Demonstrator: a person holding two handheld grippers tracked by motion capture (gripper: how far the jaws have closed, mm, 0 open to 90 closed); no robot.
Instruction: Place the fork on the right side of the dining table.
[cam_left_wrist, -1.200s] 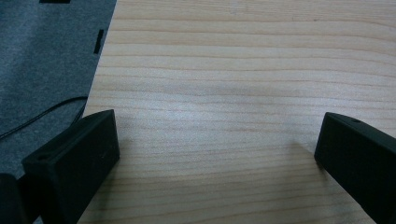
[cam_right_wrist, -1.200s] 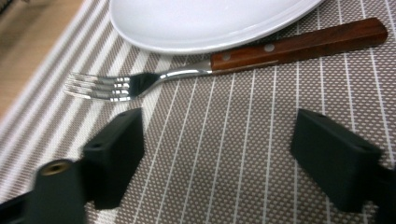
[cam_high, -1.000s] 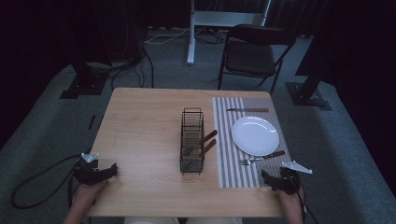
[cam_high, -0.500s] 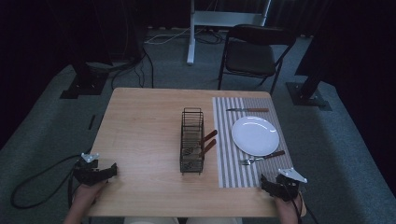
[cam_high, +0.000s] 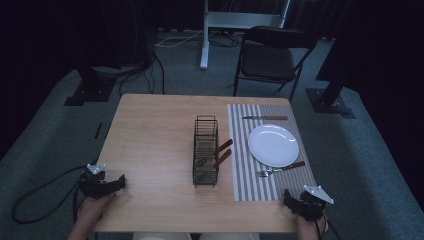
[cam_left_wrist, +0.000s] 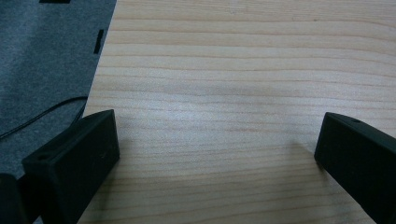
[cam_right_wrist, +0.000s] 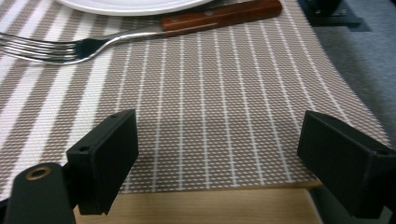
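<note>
Right gripper (cam_right_wrist: 219, 163): jaws spread wide, nothing held, poised over the near edge of the striped placemat (cam_right_wrist: 224, 93). Fork (cam_right_wrist: 116, 39) straight ahead of the jaws, on the placemat, apart from them. Long axis crosswise to the jaws: tines to the left in the right gripper view, wooden handle (cam_right_wrist: 222, 15) to the right. In the high view, fork (cam_high: 280, 169) just on the near side of the white plate (cam_high: 273, 145), right gripper (cam_high: 302, 204) at the placemat's near right corner.

Left gripper (cam_left_wrist: 215, 158): jaws equally wide, empty, over bare table (cam_left_wrist: 233, 70); in the high view (cam_high: 107, 184) well left of the placemat. Nearer hand: the right.

Fork: bright metal head and neck, reddish-brown riveted handle, flat on the weave, partly tucked by the plate rim. Likely a low, thin grasp target.
</note>
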